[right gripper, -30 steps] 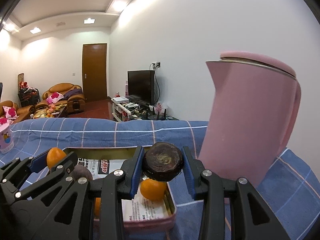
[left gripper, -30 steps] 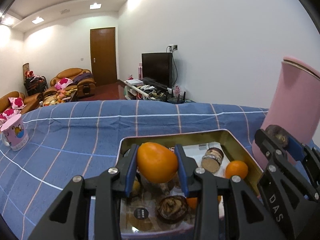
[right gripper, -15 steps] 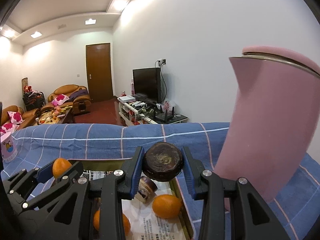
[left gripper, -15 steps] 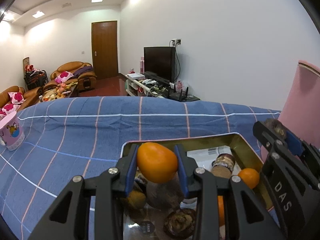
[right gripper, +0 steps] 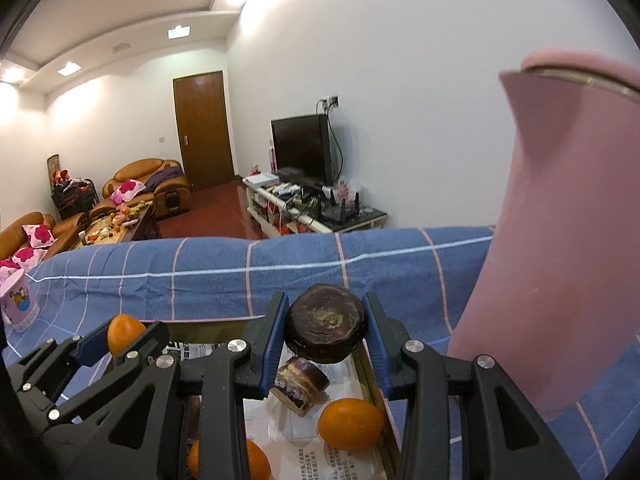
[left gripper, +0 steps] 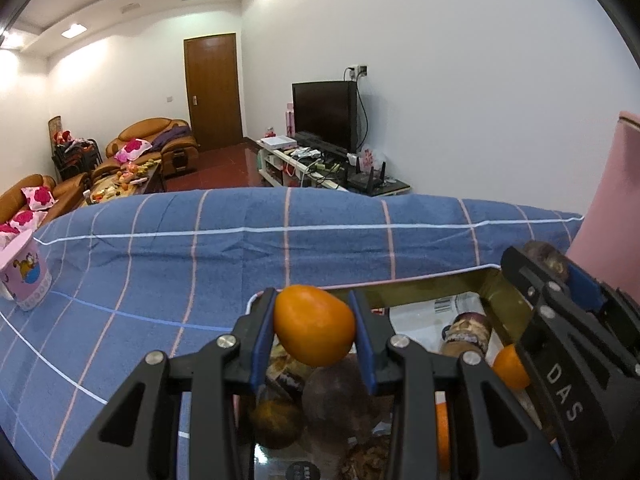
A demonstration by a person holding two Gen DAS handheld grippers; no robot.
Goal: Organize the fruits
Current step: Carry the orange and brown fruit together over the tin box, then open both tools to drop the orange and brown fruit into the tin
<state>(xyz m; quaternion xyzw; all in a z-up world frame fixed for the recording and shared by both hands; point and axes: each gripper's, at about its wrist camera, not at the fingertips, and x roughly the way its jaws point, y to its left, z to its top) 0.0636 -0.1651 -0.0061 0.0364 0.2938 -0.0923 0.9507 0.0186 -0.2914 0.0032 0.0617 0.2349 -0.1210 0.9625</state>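
Observation:
My left gripper (left gripper: pixel 315 330) is shut on an orange fruit (left gripper: pixel 314 330) and holds it above the near left part of a gold metal tray (left gripper: pixel 420 286). My right gripper (right gripper: pixel 325 330) is shut on a dark brown round fruit (right gripper: pixel 325 330) above the tray's right side (right gripper: pixel 370 376). The tray is lined with newspaper and holds several oranges (right gripper: pixel 351 424) and dark fruits (right gripper: pixel 302 385). The right gripper shows at the right of the left wrist view (left gripper: pixel 560 280); the left gripper shows at the lower left of the right wrist view (right gripper: pixel 116 334).
A tall pink jug (right gripper: pixel 560 240) stands close to the right of the tray. A pink cartoon cup (left gripper: pixel 26 278) stands at the far left on the blue checked cloth (left gripper: pixel 200 248). Beyond the table are a sofa, a TV and a door.
Both grippers have moved back and up over the tray with their fruits still held. The tray now sits lower and nearer in both views, and the jug has shifted right.

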